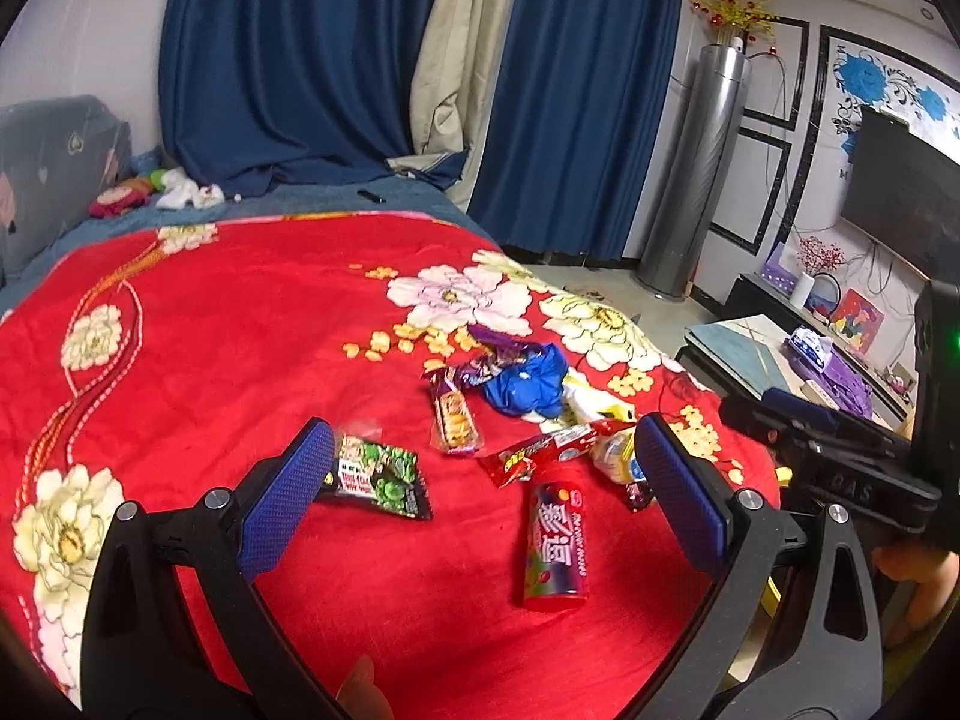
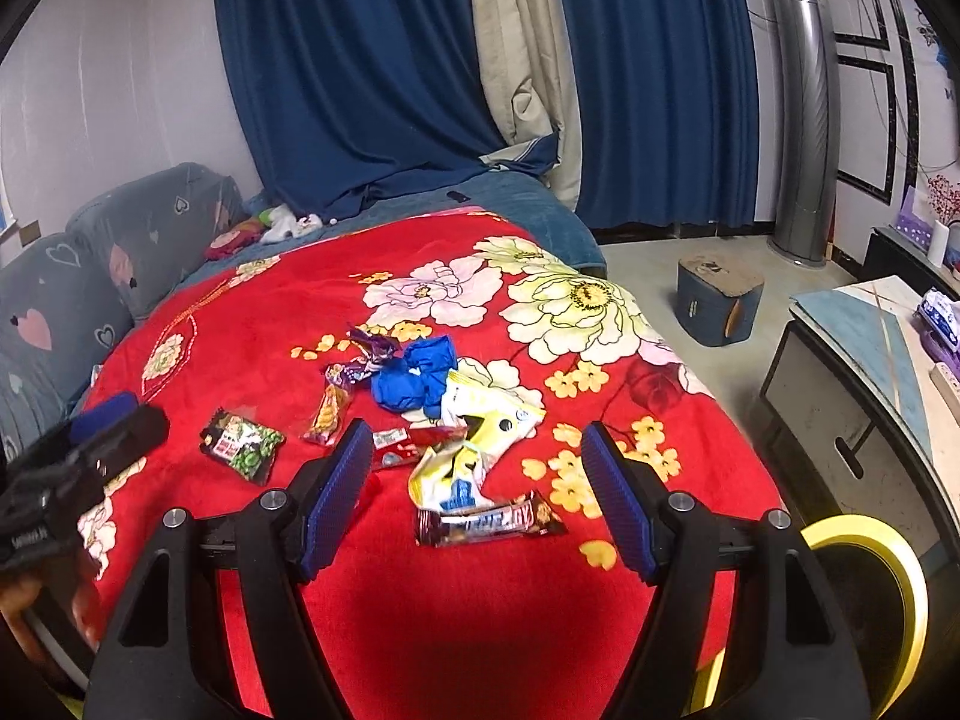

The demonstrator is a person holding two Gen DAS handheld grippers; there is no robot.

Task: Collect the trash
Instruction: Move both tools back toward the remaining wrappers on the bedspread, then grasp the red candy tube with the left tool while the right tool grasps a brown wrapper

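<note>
Trash lies on a red flowered blanket (image 1: pixel 240 330). In the left wrist view my left gripper (image 1: pixel 486 450) is open and empty above a red candy tube (image 1: pixel 555 546), with a green-black snack packet (image 1: pixel 378 474) by its left finger, a red wrapper (image 1: pixel 546 450) and an orange biscuit pack (image 1: pixel 456 420) ahead. A crumpled blue bag (image 1: pixel 528 384) and purple wrapper (image 1: pixel 498 354) lie farther. In the right wrist view my right gripper (image 2: pixel 474 468) is open and empty above a brown chocolate bar wrapper (image 2: pixel 489 522) and a yellow-white bag (image 2: pixel 474 438); the blue bag (image 2: pixel 414 378) lies beyond.
A yellow-rimmed bin (image 2: pixel 864 588) stands at the bed's right edge. A cabinet (image 2: pixel 858 372) and a small blue stool (image 2: pixel 717 300) stand on the floor to the right. Grey cushions (image 2: pixel 72 312) line the left. Blue curtains hang behind.
</note>
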